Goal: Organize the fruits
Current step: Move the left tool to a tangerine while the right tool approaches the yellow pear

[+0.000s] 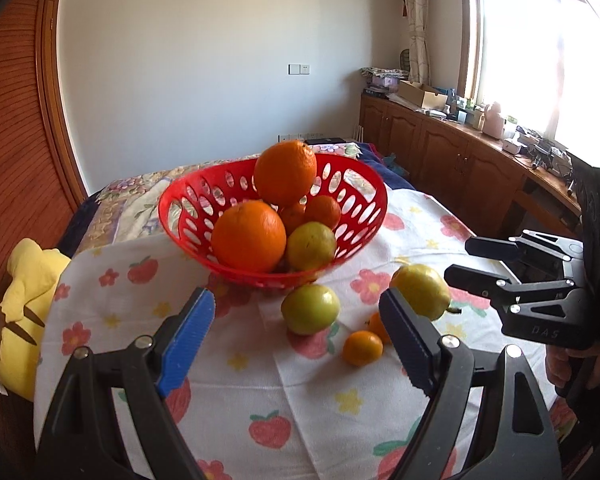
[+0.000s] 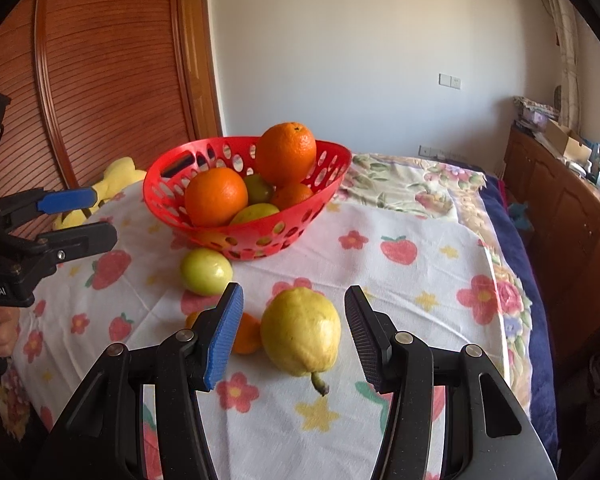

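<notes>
A red perforated basket [image 1: 364,216] [image 2: 324,196] stands on the flowered cloth and holds two large oranges [image 1: 248,236], smaller oranges and green fruit. On the cloth lie a green round fruit [image 1: 310,309] [image 2: 206,271], a yellow pear [image 1: 420,292] [image 2: 300,330] and two small oranges [image 1: 362,347] [image 2: 247,334]. My left gripper [image 1: 300,344] is open, low over the cloth in front of the green fruit. My right gripper [image 2: 294,334] is open, with the pear between its fingers, not touching. It also shows in the left wrist view [image 1: 466,260].
A yellow plush toy [image 1: 24,312] lies at the table's left edge by a wooden door [image 2: 100,72]. A wooden cabinet [image 1: 452,160] with clutter runs along the right wall under a window. A folded floral blanket [image 2: 412,184] lies behind the basket.
</notes>
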Motion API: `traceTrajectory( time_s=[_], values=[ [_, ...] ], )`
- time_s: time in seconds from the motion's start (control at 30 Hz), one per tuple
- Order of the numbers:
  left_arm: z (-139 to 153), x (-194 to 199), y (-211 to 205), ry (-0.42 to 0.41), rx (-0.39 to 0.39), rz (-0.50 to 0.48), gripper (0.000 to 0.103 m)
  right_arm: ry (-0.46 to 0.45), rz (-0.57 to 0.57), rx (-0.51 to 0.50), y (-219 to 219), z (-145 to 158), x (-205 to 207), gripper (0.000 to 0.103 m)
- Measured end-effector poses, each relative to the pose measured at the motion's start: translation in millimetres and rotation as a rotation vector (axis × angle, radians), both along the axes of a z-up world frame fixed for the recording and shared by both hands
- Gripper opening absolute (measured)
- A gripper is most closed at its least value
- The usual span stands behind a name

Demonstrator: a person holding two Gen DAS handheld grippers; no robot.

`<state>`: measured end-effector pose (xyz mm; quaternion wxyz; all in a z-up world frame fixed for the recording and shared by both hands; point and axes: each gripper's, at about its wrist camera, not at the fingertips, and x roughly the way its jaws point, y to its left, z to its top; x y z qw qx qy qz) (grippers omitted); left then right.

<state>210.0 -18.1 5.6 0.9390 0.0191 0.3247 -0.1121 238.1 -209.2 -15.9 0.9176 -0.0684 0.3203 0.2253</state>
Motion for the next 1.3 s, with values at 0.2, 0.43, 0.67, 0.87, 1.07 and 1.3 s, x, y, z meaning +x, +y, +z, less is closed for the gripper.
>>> traceTrajectory(
  time_s=[0.2, 0.43, 0.67, 0.87, 1.07, 1.3],
  values=[
    [-25, -8, 1, 0.008, -0.028, -0.006, 0.085, 0.027, -0.003, -0.010, 4, -15, -5, 0.054],
    [-52, -6, -5, 0.026, -0.040, -0.007, 0.085, 0.059, -0.019, -0.014, 6, -30, 3, 0.056],
    [-66, -7, -11, 0.023, -0.041, -0.004, 0.085, 0.093, -0.033, 0.004, 5, -37, 17, 0.057],
    [-67, -7, -15, 0.015, -0.027, -0.015, 0.085, 0.116, -0.045, -0.001, 6, -44, 24, 0.062],
    [-65, -2, -28, 0.050, -0.018, -0.059, 0.085, 0.154, -0.047, 0.005, 6, -52, 30, 0.064],
    [-62, 3, -45, 0.058, 0.011, -0.103, 0.085, 0.157, -0.041, 0.006, 7, -53, 33, 0.064]
  ],
)
